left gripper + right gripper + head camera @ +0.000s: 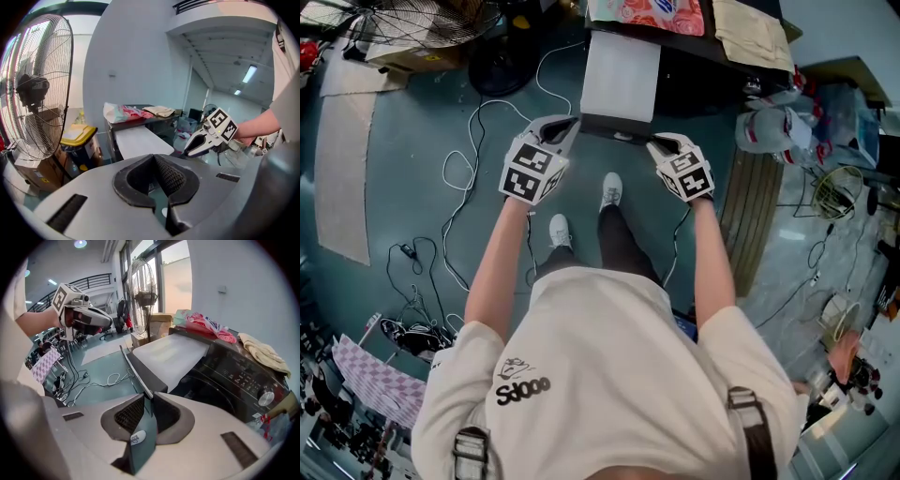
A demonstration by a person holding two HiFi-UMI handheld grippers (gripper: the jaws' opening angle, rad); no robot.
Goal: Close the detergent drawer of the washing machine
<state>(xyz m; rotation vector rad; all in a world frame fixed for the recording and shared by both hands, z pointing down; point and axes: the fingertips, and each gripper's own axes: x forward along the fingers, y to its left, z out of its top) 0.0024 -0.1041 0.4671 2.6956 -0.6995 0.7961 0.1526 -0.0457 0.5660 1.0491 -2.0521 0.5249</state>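
A: Teal floor shop. Right fingers?
B: Clamped on the thin front lip of the detergent drawer, right corner. It stands pulled out of the washing machine.
A: Left fingers?
B: Clenched, empty, by the left corner. Drawer's probably light, rigid, free-sliding. Push the front edge squarely.

One print is readable: "Sdooo", black, on the back of the white shirt, behind the left gripper. Square black-and-white markers, no letters, are carried on the left cube and right cube. White symbols on the control panel, right of the right gripper and the detergent drawer pinched in it, cannot be read. Print on the sticker, low between its jaws, is too small.
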